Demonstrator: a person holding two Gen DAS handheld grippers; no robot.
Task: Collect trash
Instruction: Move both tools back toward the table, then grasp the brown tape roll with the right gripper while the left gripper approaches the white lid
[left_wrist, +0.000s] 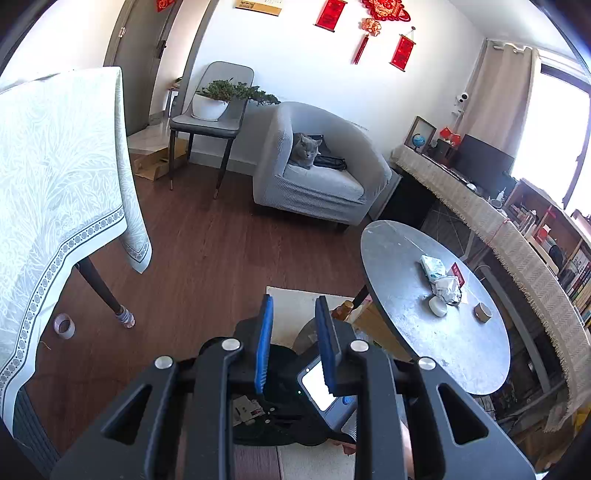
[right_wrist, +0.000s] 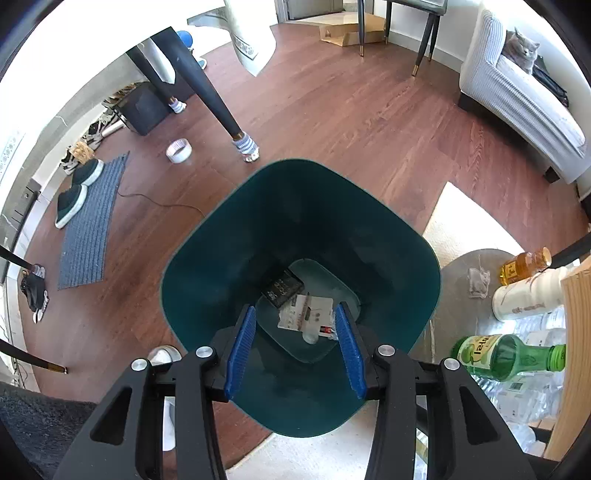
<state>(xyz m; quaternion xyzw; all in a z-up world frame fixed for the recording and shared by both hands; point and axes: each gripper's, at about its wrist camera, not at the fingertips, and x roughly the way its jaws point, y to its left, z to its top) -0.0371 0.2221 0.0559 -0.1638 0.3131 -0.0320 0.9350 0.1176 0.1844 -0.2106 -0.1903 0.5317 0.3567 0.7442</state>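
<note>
A dark green trash bin (right_wrist: 303, 206) stands on the wood floor right below my right gripper (right_wrist: 295, 328), which is open and empty over its mouth. Inside the bin lie a black packet (right_wrist: 282, 288) and white paper scraps (right_wrist: 306, 314). My left gripper (left_wrist: 295, 332) is open and empty, held above the floor. A round grey table (left_wrist: 443, 332) to its right holds a crumpled tissue (left_wrist: 447, 288), a tissue pack (left_wrist: 433, 266), a red card (left_wrist: 458, 274), a white lid (left_wrist: 438, 306) and a small brown roll (left_wrist: 482, 312).
A cloth-covered table (left_wrist: 55, 177) stands at left, with a tape roll (right_wrist: 179, 149) by its leg. A grey armchair (left_wrist: 314, 177) with a cat (left_wrist: 304, 149) is behind. Bottles (right_wrist: 506, 356) and a cardboard box (right_wrist: 576, 332) stand right of the bin. Shoes (right_wrist: 77, 192) lie on a mat.
</note>
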